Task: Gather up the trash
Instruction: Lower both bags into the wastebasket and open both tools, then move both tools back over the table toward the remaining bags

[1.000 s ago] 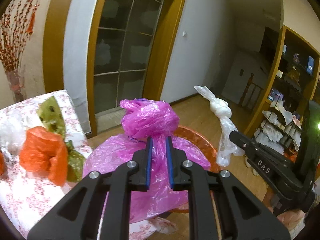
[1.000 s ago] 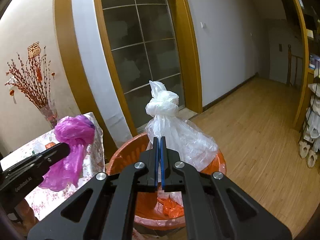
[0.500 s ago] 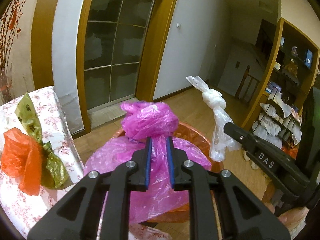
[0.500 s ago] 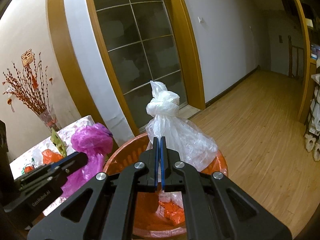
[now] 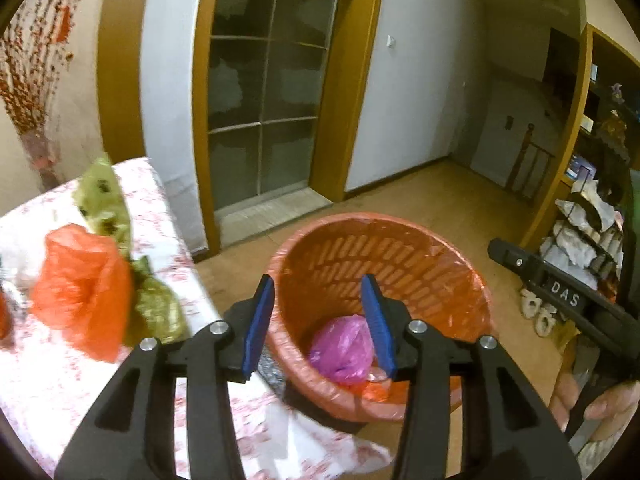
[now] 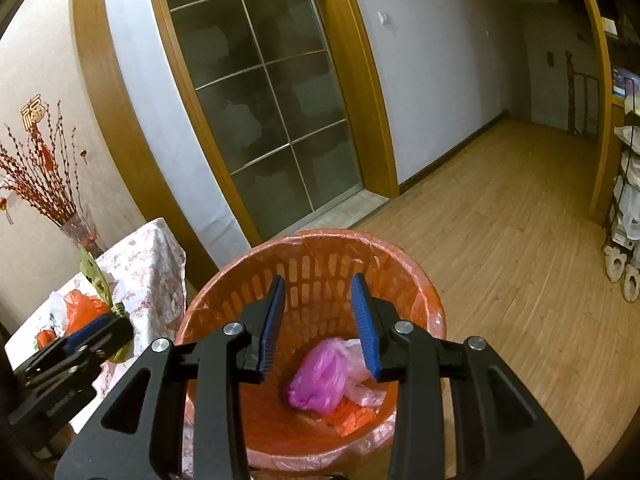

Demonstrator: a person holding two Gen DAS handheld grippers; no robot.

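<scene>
orange bag (image 5: 80, 292) on table (image 5: 48, 392) at left; pink bag (image 5: 342, 350) in basket (image 5: 380, 248), centre, below both wide-open, empty tongs: left gripper (image 5: 318, 322), right gripper (image 6: 318, 320).

Both wrist views look steeply down, close above, sharing orange basket (image 5: 384, 240) (image 6: 320, 248), left view nearer table (image 5: 60, 380).

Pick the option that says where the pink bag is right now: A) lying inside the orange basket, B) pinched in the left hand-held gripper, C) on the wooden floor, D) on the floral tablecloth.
A: the pink bag lies at the bottom of the orange basket, and both the left hand-held gripper and the right hand-held gripper stand open and hold nothing.
</scene>
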